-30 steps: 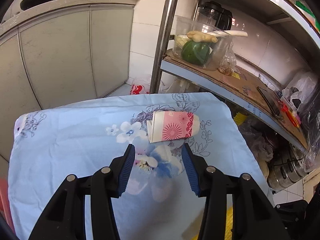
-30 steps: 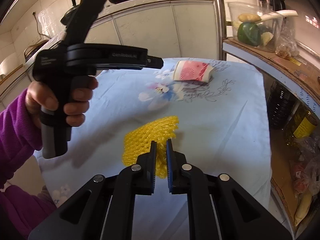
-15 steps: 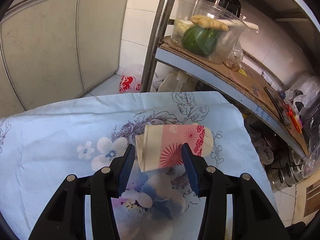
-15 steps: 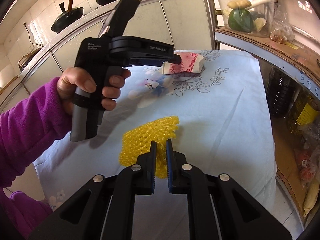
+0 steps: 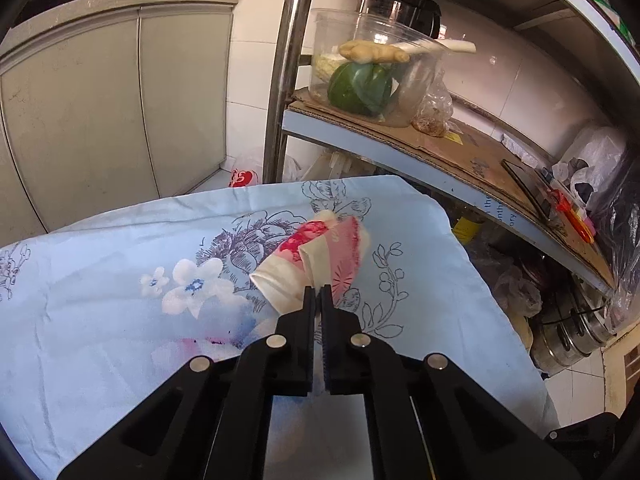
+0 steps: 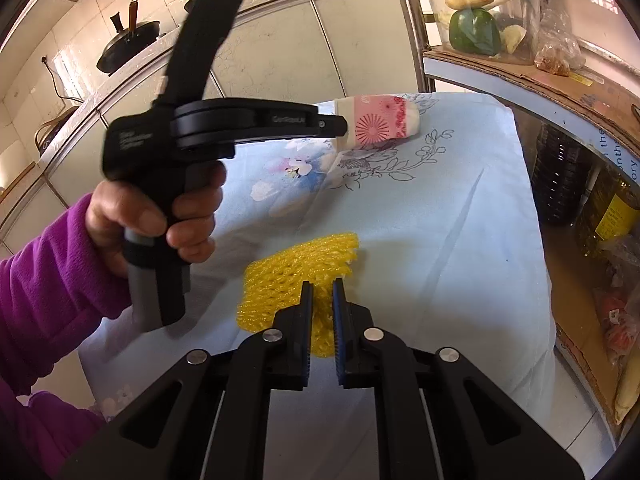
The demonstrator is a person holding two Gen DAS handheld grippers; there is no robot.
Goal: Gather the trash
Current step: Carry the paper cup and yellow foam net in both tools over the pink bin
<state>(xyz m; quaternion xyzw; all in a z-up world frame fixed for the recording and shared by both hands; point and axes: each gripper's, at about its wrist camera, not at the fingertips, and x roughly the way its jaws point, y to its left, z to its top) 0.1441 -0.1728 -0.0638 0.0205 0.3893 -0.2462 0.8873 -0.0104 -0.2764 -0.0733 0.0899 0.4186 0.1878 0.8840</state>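
The left gripper (image 5: 319,294) is clamped on the crushed pink-and-white paper cup (image 5: 316,258) at the far part of the pale blue floral cloth (image 5: 100,300); its jaws have come down to the narrowest gap, pinching the cup's flattened cream rim, and the cup folds up and away from the tips, so its far end is hard to read. From the right wrist view the same cup (image 6: 378,122) sticks out past the tip of the left tool, its near end hidden behind the black finger; a hand (image 6: 160,216) in a purple sleeve (image 6: 48,280) grips that tool's handle, blurred at the top. The right gripper (image 6: 320,294) is closed on the near edge of the yellow foam net (image 6: 288,276), which lies on the cloth nearer the camera than the cup and well apart from it; the net's nearest part is covered by the jaws. To the right, a metal shelf (image 5: 420,152) lined with cardboard carries a clear tub (image 5: 372,72) of vegetables; its lower tiers are dark and cluttered, cut off by the frame edge.
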